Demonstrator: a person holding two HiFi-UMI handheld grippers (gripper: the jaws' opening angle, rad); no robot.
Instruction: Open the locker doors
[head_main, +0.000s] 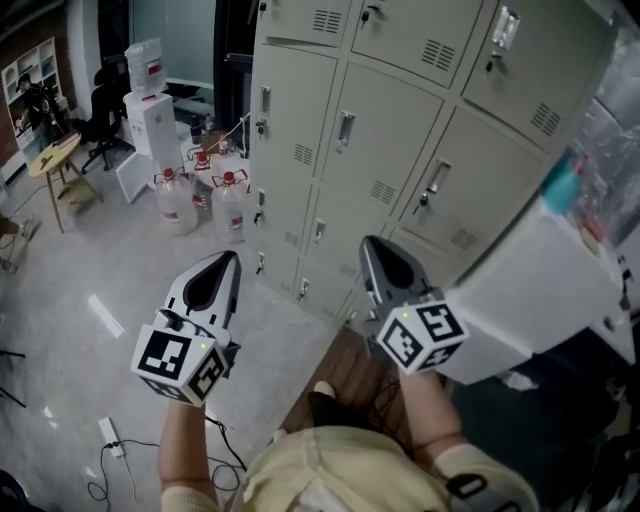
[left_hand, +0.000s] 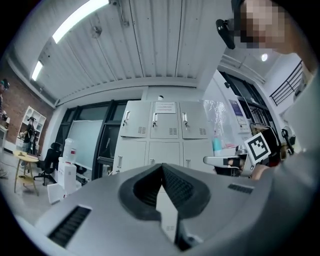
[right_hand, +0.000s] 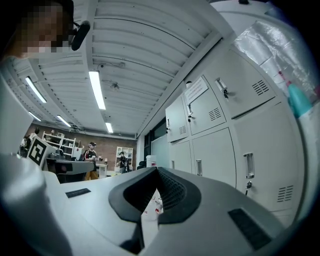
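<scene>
A bank of pale grey lockers (head_main: 390, 120) stands ahead of me with every door closed; each door has a small metal handle (head_main: 345, 128) and vent slots. My left gripper (head_main: 232, 258) is held out low in front of the bottom row, shut and empty, well short of the doors. My right gripper (head_main: 368, 243) hangs beside it at about the same height, also shut with nothing between its fingers. The left gripper view faces the lockers (left_hand: 165, 135) from a distance, over its own shut gripper (left_hand: 162, 166). The right gripper view has the lockers (right_hand: 220, 130) on its right, past its gripper (right_hand: 156, 170).
A white cabinet (head_main: 540, 290) with a teal bottle (head_main: 560, 185) on top juts out to the right of the lockers. Left of them stand water jugs (head_main: 228, 200), a water dispenser (head_main: 150, 110) and a round table (head_main: 55, 160). A power strip (head_main: 110, 435) lies on the floor.
</scene>
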